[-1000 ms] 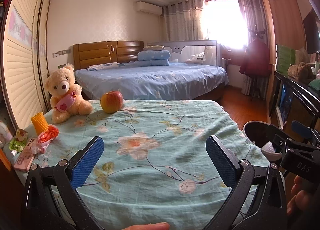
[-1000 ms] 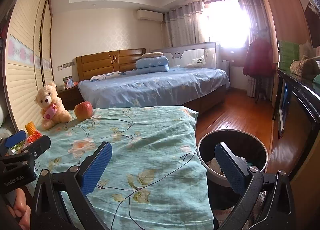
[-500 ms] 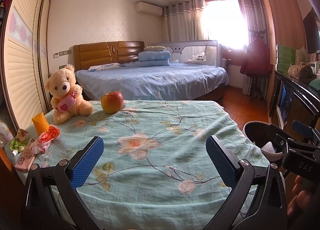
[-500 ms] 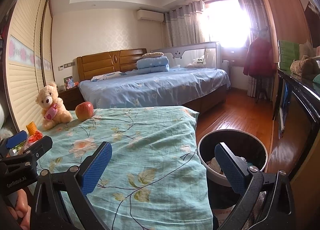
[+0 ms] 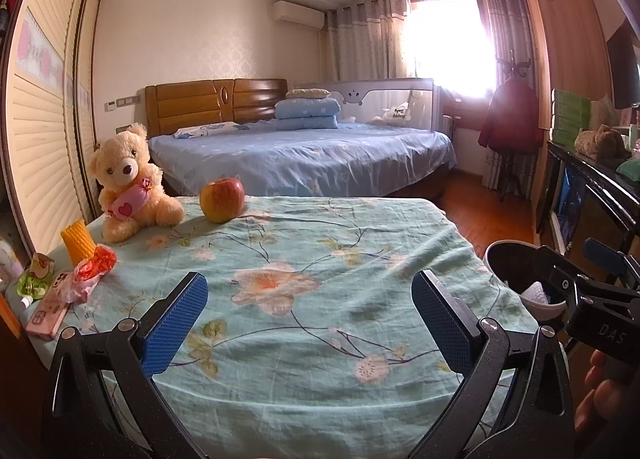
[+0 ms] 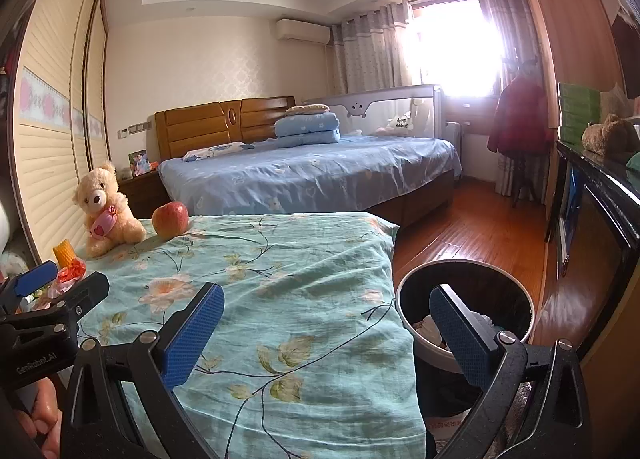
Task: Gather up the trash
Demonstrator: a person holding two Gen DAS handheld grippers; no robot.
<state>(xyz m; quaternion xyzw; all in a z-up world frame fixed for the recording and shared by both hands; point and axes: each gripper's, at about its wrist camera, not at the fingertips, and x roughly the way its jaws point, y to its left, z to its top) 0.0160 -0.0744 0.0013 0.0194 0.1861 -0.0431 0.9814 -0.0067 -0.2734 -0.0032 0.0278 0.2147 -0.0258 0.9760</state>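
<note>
A crumpled red and clear wrapper [image 5: 90,273] lies at the left edge of the table with the floral cloth [image 5: 304,259]; it also shows in the right wrist view [image 6: 70,273]. A green wrapper [image 5: 34,279] lies beside it. A black trash bin [image 6: 466,311] with trash inside stands on the floor right of the table; its rim shows in the left wrist view [image 5: 516,279]. My left gripper [image 5: 310,323] is open and empty over the table's near side. My right gripper [image 6: 326,335] is open and empty, between the table's right edge and the bin.
A teddy bear [image 5: 128,187], an apple [image 5: 222,200], a yellow corn-shaped object [image 5: 78,241] and a pink phone [image 5: 48,311] are on the table. A blue bed [image 5: 304,155] stands behind. A dark cabinet [image 6: 600,219] lines the right side, with wood floor [image 6: 472,235] between.
Almost nothing has changed. Both grippers stay open and hold nearly still, with only a slight drift of the views.
</note>
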